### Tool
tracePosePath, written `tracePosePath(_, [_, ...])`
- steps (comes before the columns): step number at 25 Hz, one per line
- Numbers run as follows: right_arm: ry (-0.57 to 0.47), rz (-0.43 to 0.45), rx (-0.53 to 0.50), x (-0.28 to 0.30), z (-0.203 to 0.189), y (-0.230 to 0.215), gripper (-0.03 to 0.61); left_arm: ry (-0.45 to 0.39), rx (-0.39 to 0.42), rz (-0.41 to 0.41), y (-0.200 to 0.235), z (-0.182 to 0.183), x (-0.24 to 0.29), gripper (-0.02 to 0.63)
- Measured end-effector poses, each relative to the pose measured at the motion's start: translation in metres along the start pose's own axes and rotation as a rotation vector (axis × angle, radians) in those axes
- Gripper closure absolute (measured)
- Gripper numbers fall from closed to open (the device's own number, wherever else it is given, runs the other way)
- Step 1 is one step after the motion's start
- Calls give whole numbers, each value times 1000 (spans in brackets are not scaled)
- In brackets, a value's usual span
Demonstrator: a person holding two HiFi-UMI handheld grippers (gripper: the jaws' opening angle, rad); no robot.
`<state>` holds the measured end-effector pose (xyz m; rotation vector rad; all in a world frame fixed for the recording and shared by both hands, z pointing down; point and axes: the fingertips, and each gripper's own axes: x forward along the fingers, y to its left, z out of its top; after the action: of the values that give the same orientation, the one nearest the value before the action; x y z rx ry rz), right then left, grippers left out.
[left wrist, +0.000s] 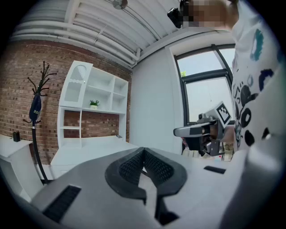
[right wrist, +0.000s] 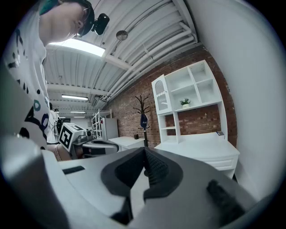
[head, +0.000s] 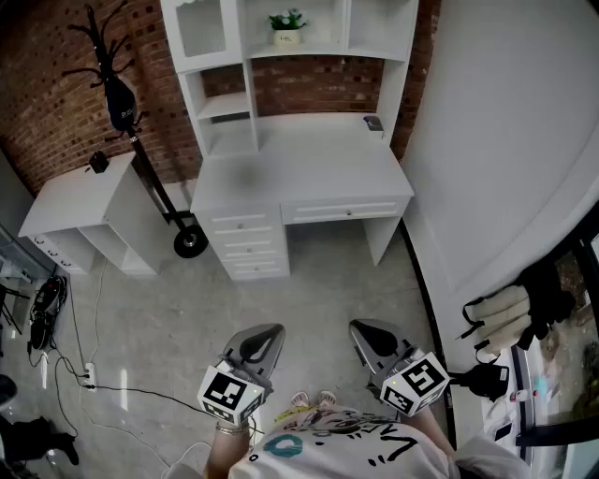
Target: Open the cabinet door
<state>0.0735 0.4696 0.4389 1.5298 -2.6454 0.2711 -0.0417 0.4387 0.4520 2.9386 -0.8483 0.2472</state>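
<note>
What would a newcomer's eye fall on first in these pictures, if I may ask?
The white desk with a shelved hutch stands against the red brick wall at the head view's top, a small green potted plant on its upper shelf. At the bottom, the left gripper and right gripper are both shut and empty, well short of the hutch's arched cabinet door.

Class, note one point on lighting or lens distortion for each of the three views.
Head view: even light, a soft shadow on the desk. Left gripper view: the window is washed out, corners black. Right gripper view: the ceiling light glares, the brick wall bows.
</note>
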Motion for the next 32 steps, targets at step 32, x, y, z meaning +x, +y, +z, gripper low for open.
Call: tracePosePath(32, [-41,22,65,30,-10,54,551,9,-10,46,26,-21,-69,600])
